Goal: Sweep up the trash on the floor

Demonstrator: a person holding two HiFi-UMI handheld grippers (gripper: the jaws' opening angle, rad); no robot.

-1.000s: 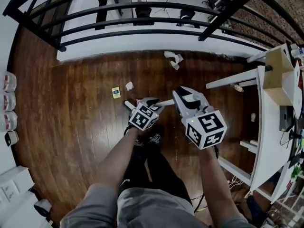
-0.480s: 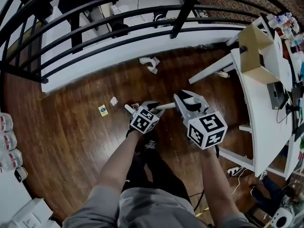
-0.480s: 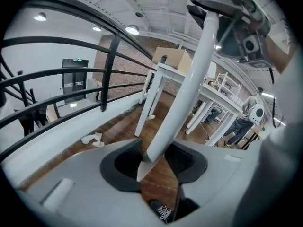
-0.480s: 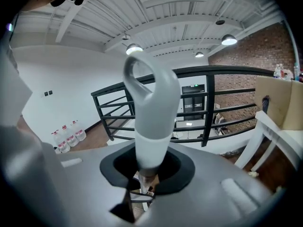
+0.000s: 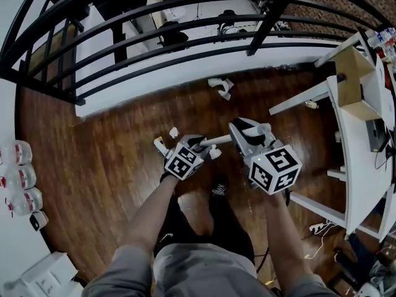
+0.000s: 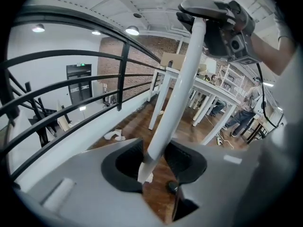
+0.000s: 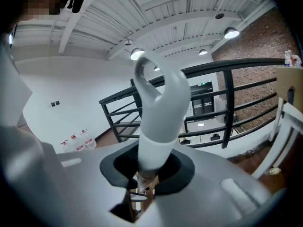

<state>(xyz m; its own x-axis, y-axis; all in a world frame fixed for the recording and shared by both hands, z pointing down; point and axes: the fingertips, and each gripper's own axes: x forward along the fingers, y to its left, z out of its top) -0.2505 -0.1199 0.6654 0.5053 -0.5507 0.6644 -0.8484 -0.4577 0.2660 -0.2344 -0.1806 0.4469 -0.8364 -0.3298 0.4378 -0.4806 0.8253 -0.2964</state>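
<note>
A white pole handle (image 5: 216, 140) runs between my two grippers. My left gripper (image 5: 189, 143) grips the handle (image 6: 177, 98) low down; its jaws have just been closing, and the pads sit against both sides of it. My right gripper (image 5: 249, 132) is shut on the thicker upper part (image 7: 158, 126), just below its loop end. The sweeping end is hidden. On the dark wood floor, crumpled white paper (image 5: 221, 86) lies by the white ledge. A small white scrap (image 5: 174, 132) lies just beyond my left gripper. The left gripper view also shows the crumpled paper (image 6: 113, 135).
A black railing (image 5: 185, 17) on a white ledge (image 5: 185, 73) bounds the far side. A white table (image 5: 362, 141) with a cardboard box (image 5: 356, 82) stands on the right, its legs reaching the floor. Water bottles (image 5: 18, 178) line the left wall. The person's legs and shoe (image 5: 218, 190) are below the grippers.
Both grippers have shifted a little with the handle still held between them. The head view has swung. The yellow card near the small scrap no longer shows.
</note>
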